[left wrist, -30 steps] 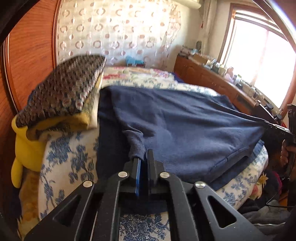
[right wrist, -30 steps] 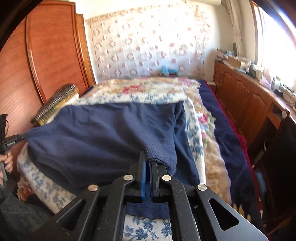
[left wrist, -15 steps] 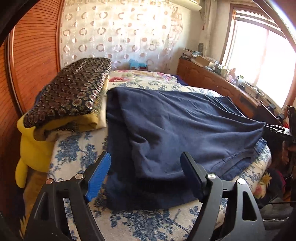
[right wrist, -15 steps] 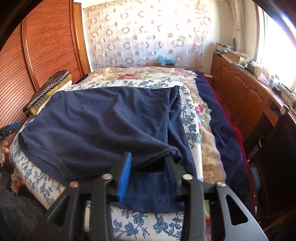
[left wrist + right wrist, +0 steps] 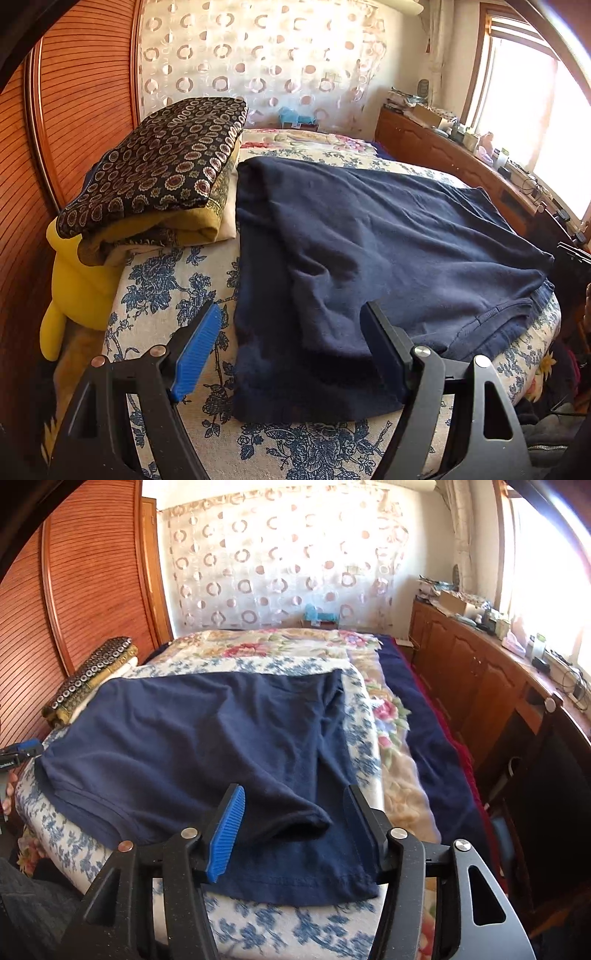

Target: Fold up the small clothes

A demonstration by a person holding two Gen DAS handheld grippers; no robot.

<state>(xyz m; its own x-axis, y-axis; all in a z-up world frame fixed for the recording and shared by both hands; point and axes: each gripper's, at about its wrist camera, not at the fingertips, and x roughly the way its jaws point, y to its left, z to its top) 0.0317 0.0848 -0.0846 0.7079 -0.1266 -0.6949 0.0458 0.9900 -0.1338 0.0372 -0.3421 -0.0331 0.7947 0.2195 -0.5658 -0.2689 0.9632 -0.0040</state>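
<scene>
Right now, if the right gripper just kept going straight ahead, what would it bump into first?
Most likely the navy shirt: the open right gripper points down at its folded edge lying between the fingers, apart from both. Depth is hard to judge.

Gaping left tongs point(image 5: 291, 354) over navy shirt point(image 5: 369, 251)

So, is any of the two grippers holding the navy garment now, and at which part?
Nothing is held. The left gripper and right gripper have just been opening; the navy garment lies on the bed between their pads, untouched.
</scene>
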